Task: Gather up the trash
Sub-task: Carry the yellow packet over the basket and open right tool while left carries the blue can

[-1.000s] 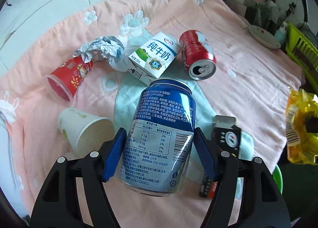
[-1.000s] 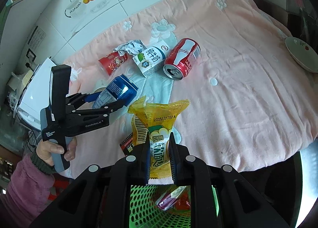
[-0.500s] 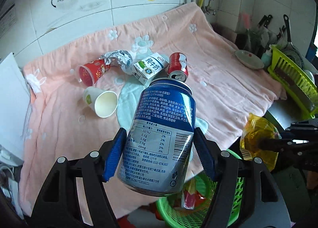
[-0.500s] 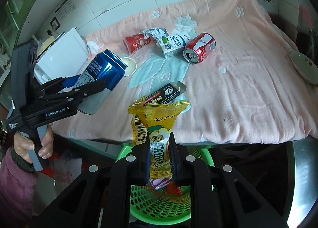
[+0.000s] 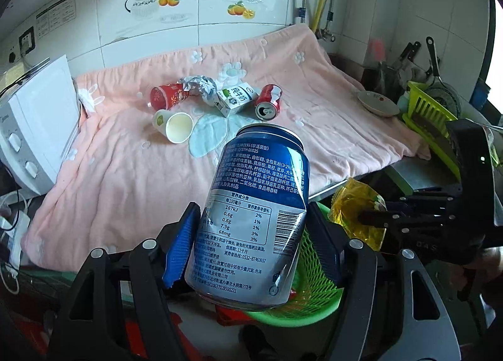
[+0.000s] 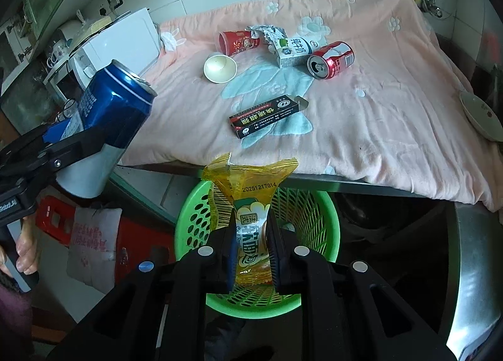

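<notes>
My left gripper (image 5: pixel 251 247) is shut on a dented blue can (image 5: pixel 254 216), held in the air off the table's front edge, partly over the green mesh basket (image 5: pixel 311 269). In the right wrist view the same blue can (image 6: pixel 110 122) hangs at the left. My right gripper (image 6: pixel 251 254) is shut on a yellow snack wrapper (image 6: pixel 248 200), directly above the green basket (image 6: pixel 317 219) on the floor. On the pink cloth (image 6: pixel 377 109) lie a red can (image 6: pixel 331 59), a milk carton (image 6: pixel 290 49), a red paper cup (image 6: pixel 239 42), a white paper cup (image 6: pixel 219 68), crumpled foil (image 6: pixel 267 30) and a black box (image 6: pixel 267 111).
A white appliance (image 5: pixel 28 128) stands at the table's left end. A shallow dish (image 5: pixel 375 103) and a yellow-green rack (image 5: pixel 430 115) sit to the right. A red stool (image 6: pixel 53 219) and a bag stand on the floor left of the basket. A person's hand (image 6: pixel 25 254) holds the left gripper's handle.
Both grippers pulled back from the table toward the floor basket, each keeping its load. The left rose with the blue can; the wrapper now hangs over the basket's mouth.
</notes>
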